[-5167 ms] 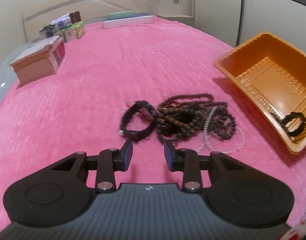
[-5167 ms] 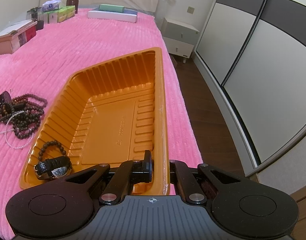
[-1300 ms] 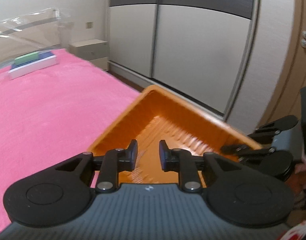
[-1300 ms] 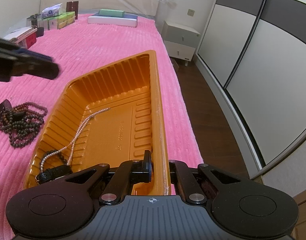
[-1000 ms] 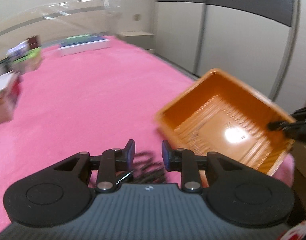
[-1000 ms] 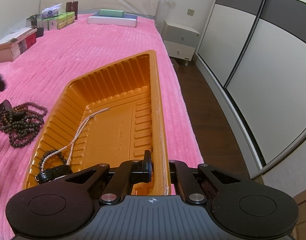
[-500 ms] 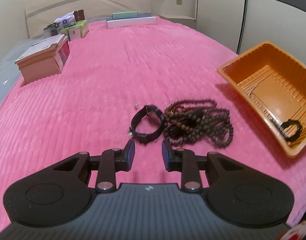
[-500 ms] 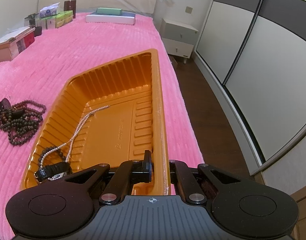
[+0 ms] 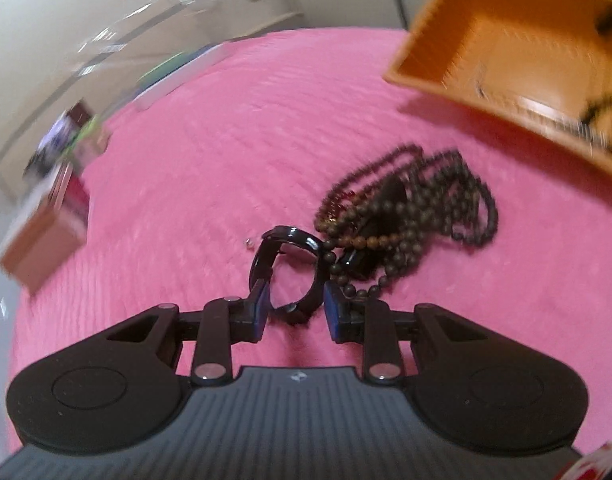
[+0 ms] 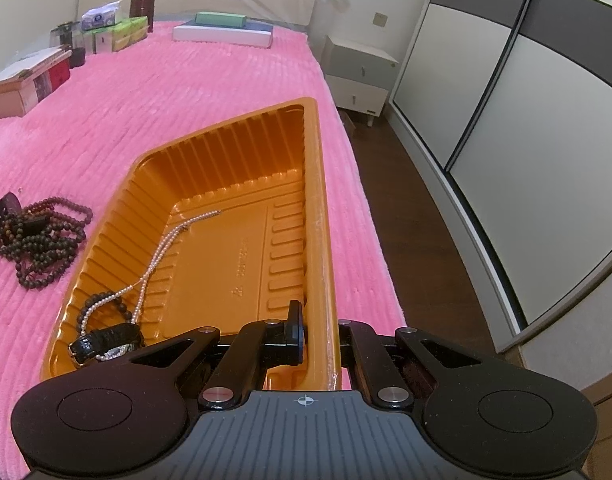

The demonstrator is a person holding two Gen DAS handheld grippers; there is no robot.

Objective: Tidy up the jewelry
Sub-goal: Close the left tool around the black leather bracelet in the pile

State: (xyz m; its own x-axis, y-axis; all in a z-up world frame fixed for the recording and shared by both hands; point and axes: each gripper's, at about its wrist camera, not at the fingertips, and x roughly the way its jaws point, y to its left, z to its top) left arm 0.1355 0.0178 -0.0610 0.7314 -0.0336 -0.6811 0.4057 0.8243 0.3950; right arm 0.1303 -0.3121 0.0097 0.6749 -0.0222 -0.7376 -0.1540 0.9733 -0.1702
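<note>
A black strap bracelet (image 9: 290, 258) lies in a loop on the pink bed cover, touching a pile of brown bead necklaces (image 9: 409, 216). My left gripper (image 9: 296, 306) is low over the cover, jaws open, and the loop's near end sits between the fingers without being pressed. The left wrist view is blurred. My right gripper (image 10: 319, 330) is shut on the near right rim of the orange tray (image 10: 242, 148). In the tray lie a pearl necklace (image 10: 162, 248), a dark bead bracelet (image 10: 102, 304) and a black watch (image 10: 106, 340). The bead pile (image 10: 38, 240) lies left of the tray.
A wooden box (image 10: 22, 84) stands at the bed's left side, with small boxes (image 10: 114, 36) and a flat white box (image 10: 226, 34) by the headboard. The bed's edge runs just right of the tray, with a nightstand (image 10: 357, 76), wooden floor and wardrobe doors beyond.
My left gripper has sunk toward the cover and rolled, so the black bracelet now sits between its fingers. The right gripper and the tray have kept still.
</note>
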